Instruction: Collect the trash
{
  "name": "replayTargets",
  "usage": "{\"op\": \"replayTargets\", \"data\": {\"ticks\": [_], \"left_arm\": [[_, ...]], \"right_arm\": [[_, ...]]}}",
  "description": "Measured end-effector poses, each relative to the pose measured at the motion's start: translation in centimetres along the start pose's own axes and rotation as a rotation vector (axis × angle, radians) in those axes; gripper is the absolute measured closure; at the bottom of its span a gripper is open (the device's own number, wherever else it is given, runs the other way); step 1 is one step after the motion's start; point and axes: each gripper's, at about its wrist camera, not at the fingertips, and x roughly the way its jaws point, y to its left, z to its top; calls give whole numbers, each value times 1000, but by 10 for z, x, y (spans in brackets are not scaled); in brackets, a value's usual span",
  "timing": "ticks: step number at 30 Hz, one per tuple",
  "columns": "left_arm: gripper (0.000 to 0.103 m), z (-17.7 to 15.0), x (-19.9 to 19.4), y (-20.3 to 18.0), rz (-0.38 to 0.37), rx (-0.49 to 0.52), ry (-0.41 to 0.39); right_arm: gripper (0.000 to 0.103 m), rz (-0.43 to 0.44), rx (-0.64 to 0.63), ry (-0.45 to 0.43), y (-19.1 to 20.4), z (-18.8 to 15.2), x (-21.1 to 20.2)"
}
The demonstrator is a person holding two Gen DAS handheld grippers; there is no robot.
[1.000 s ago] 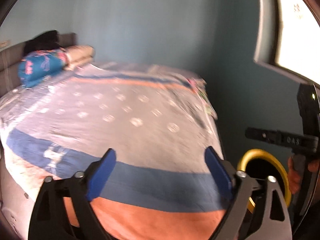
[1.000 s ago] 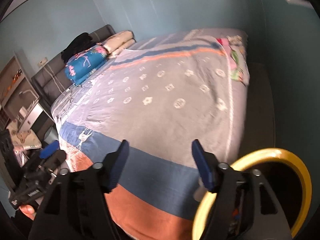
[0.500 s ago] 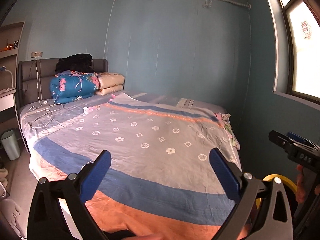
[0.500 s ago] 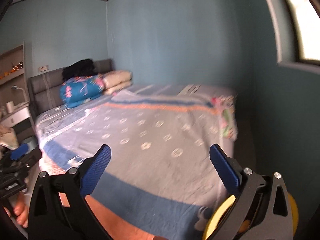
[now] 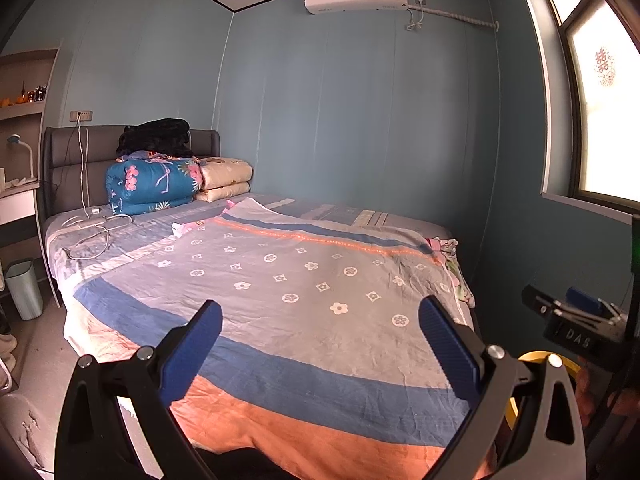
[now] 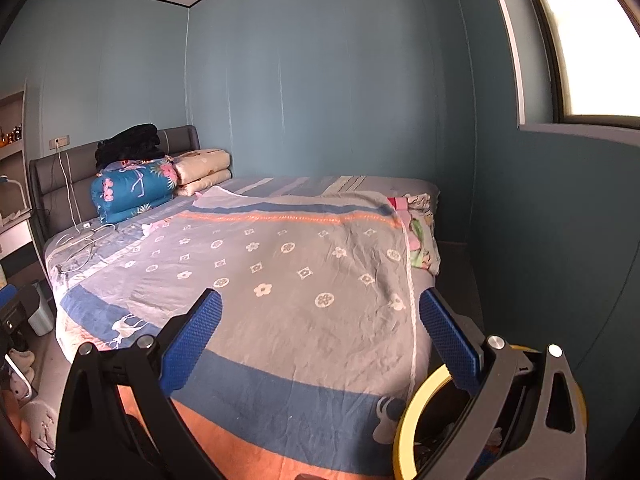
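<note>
Both grippers held wide apart over the foot of the bed, nothing between their blue pads.

The left gripper (image 5: 320, 344) and the right gripper (image 6: 320, 340) face the bed (image 5: 280, 288), its flowered cover spread flat. A yellow-rimmed trash bin (image 6: 416, 412) stands on the floor at the bed's right corner, just beside the right gripper. A small pale bin (image 5: 24, 288) sits by the headboard side. Folded quilts (image 5: 152, 186) are stacked at the headboard.
</note>
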Motion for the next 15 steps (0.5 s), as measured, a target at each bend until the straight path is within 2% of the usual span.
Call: {"op": "replayTargets", "data": {"ticks": [15], "left_arm": [[8,-7,-2,-3,-12,-3,4]], "right_arm": [[8,8,-7,24,5,-12,0]]}}
